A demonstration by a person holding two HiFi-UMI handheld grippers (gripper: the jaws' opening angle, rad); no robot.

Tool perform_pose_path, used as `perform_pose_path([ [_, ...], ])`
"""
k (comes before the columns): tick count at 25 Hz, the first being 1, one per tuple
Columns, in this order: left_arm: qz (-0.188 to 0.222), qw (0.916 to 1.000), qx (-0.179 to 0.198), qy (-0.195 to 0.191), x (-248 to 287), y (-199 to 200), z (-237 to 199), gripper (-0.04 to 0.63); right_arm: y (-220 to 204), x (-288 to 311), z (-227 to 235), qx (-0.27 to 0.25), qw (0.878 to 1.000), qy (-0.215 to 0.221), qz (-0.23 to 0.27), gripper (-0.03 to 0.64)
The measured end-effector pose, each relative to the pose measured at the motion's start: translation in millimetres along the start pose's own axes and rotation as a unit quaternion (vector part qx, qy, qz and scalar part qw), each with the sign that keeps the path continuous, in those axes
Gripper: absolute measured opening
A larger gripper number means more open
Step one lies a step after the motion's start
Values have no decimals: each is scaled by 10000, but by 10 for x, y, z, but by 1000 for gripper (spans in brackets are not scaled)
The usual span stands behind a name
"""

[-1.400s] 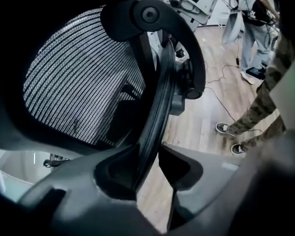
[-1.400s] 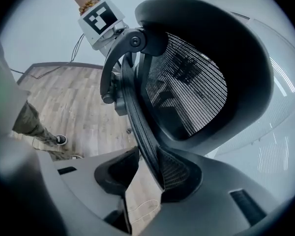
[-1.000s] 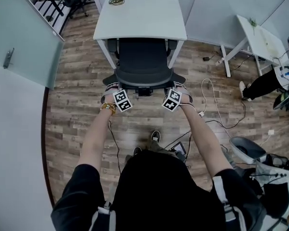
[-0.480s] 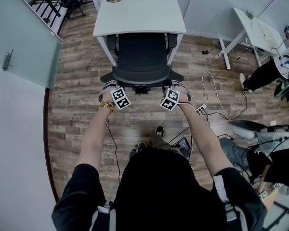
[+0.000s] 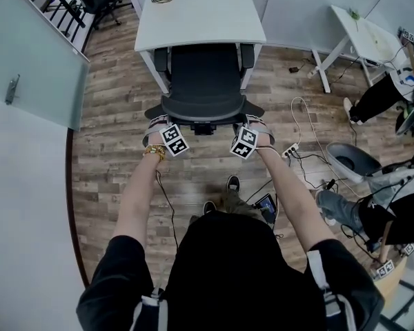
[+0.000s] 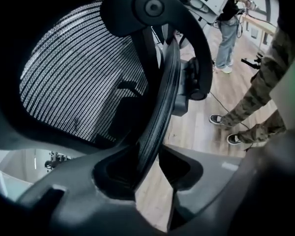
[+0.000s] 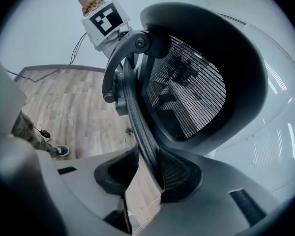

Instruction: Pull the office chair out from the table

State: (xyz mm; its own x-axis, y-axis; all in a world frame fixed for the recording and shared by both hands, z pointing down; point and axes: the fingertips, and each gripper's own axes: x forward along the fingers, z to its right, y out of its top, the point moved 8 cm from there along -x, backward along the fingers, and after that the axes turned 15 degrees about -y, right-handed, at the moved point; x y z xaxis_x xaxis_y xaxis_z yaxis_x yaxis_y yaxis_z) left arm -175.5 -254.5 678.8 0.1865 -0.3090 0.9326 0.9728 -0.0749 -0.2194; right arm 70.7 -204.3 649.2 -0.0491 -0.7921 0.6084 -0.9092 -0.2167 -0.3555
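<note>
Head view shows our left tool (image 5: 162, 123) and right tool (image 5: 254, 124) each clamped on the backrest rim of the black mesh office chair (image 5: 205, 81), whose seat front sits under the white rectangular surface (image 5: 200, 19). If we pull unevenly, the rim could slip from one tool and the chair could twist against the surface.

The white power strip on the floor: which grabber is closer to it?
Right. The right gripper, shut on the office chair backrest's right edge, sits just beside the power strip in the head view. The left gripper clamps the opposite edge, across the backrest.
</note>
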Motion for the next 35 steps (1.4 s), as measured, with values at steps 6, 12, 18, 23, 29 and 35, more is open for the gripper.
perform_pose_path([
  [6, 35, 10000, -26, 36, -17, 40, 55, 149, -23, -10, 12, 112, 9998, -52, -174, 120],
  [12, 46, 10000, 29, 58, -23, 38, 105, 150, -26, -45, -20, 173, 9996, -37, -241, 121],
  [18, 55, 10000, 38, 66, -14, 55, 122, 153, -48, -33, -13, 208, 9993, -99, -281, 123],
  [23, 47, 10000, 70, 22, -27, 78, 152, 154, -68, -69, -19, 205, 9993, -73, -297, 123],
  [29, 52, 9999, 114, 33, -29, 80, 157, 153, -76, -67, -12, 210, 9994, -81, -275, 123],
  [35, 47, 9999, 128, -92, -40, 70, 166, 152, -81, -72, -26, 242, 9994, -59, -247, 123],
])
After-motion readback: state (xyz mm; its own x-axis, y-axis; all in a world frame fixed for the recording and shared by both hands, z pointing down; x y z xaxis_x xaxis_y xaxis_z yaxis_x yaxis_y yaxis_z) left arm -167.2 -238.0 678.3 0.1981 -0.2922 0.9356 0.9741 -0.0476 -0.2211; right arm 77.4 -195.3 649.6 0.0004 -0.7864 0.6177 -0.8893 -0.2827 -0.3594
